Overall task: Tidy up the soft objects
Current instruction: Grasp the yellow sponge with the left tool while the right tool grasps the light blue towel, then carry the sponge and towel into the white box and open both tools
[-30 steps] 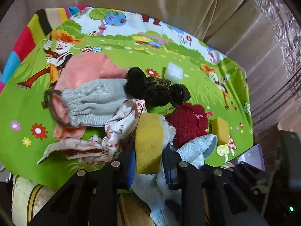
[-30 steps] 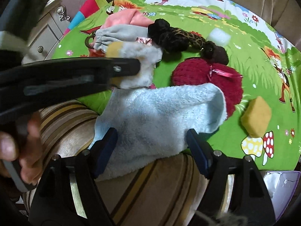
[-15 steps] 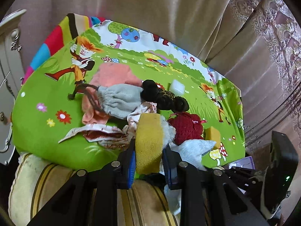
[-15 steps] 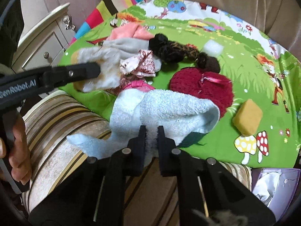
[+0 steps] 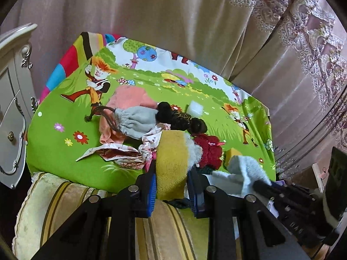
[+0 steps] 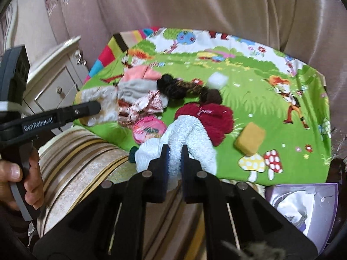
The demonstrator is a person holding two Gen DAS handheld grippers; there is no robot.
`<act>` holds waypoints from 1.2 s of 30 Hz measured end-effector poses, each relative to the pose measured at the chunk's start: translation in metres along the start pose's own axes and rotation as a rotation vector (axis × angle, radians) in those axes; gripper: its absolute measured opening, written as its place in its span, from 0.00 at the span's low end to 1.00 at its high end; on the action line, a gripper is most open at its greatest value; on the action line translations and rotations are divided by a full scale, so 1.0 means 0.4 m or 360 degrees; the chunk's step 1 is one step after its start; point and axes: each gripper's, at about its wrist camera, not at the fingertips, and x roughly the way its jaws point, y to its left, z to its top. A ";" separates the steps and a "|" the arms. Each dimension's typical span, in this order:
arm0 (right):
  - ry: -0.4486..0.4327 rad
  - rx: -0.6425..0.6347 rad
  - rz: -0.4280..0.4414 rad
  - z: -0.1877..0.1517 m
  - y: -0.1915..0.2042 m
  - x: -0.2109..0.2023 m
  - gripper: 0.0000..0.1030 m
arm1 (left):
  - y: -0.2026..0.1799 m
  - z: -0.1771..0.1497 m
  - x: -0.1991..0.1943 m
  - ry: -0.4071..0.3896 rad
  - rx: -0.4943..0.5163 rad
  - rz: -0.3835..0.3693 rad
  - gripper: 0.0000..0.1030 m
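My left gripper (image 5: 172, 173) is shut on a yellow soft pad with a white fluffy back (image 5: 171, 158), held above the near edge of the green cartoon mat (image 5: 65, 112). My right gripper (image 6: 175, 153) is shut on a bunched light blue towel (image 6: 188, 136), lifted over the mat's front edge. The right wrist view shows the left gripper (image 6: 86, 109) at the left, with a hand (image 6: 28, 173) on its handle. On the mat lie a red knitted piece (image 6: 208, 119), a yellow sponge (image 6: 249, 138), a white sponge (image 6: 216, 80) and a grey pouch (image 5: 134, 121).
A pink cloth (image 5: 128, 97), a patterned scarf (image 5: 121, 151), a dark plush (image 6: 180, 88) and a pink round piece (image 6: 148, 130) crowd the mat's left middle. A striped cushion (image 6: 86, 156) lies below, a purple tissue box (image 6: 303, 203) right, a white cabinet (image 6: 54, 80) left.
The right gripper's jaws closed on the blue towel and lifted it off the cushion edge. Both grippers rose and drew back from the mat, the left still holding the yellow pad.
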 end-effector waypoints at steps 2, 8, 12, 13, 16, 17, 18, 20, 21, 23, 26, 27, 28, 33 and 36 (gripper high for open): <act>-0.0027 0.0013 -0.0016 0.001 -0.013 -0.025 0.12 | -0.015 0.000 -0.012 -0.0008 0.0016 -0.0014 0.25; -0.0090 0.0066 -0.0064 -0.016 -0.059 -0.095 0.12 | -0.057 -0.014 -0.028 -0.0007 0.0051 -0.0055 0.25; -0.0132 0.0128 -0.0106 -0.033 -0.106 -0.142 0.12 | -0.088 -0.029 -0.031 0.0011 0.0082 -0.0082 0.25; -0.0143 0.0146 -0.0122 -0.037 -0.119 -0.155 0.12 | -0.097 -0.032 -0.030 0.0018 0.0089 -0.0091 0.25; -0.0173 0.0185 -0.0165 -0.050 -0.155 -0.189 0.12 | -0.131 -0.039 -0.027 0.0037 0.0117 -0.0128 0.25; -0.0182 0.0196 -0.0180 -0.055 -0.167 -0.200 0.12 | -0.142 -0.041 -0.025 0.0044 0.0126 -0.0140 0.25; -0.0192 0.0210 -0.0195 -0.060 -0.180 -0.211 0.12 | -0.155 -0.044 -0.023 0.0052 0.0138 -0.0153 0.25; -0.0207 0.0247 -0.0228 -0.071 -0.209 -0.232 0.12 | -0.186 -0.051 -0.019 0.0067 0.0174 -0.0177 0.25; -0.0217 0.0268 -0.0249 -0.078 -0.225 -0.243 0.12 | -0.204 -0.055 -0.016 0.0075 0.0197 -0.0192 0.25; -0.0226 0.0302 -0.0274 -0.089 -0.250 -0.258 0.12 | -0.233 -0.060 -0.012 0.0087 0.0231 -0.0207 0.25; -0.0236 0.0345 -0.0315 -0.110 -0.285 -0.281 0.12 | -0.287 -0.072 -0.003 0.0119 0.0297 -0.0250 0.25; -0.0237 0.0361 -0.0335 -0.120 -0.300 -0.290 0.12 | -0.303 -0.076 -0.001 0.0127 0.0315 -0.0262 0.25; -0.0236 0.0370 -0.0348 -0.127 -0.309 -0.295 0.12 | -0.324 -0.083 0.004 0.0142 0.0338 -0.0282 0.25; -0.0211 0.0441 -0.0462 -0.186 -0.374 -0.312 0.12 | -0.423 -0.122 0.038 0.0241 0.0443 -0.0382 0.25; -0.0191 0.0485 -0.0513 -0.224 -0.405 -0.317 0.12 | -0.472 -0.151 0.060 0.0297 0.0491 -0.0419 0.25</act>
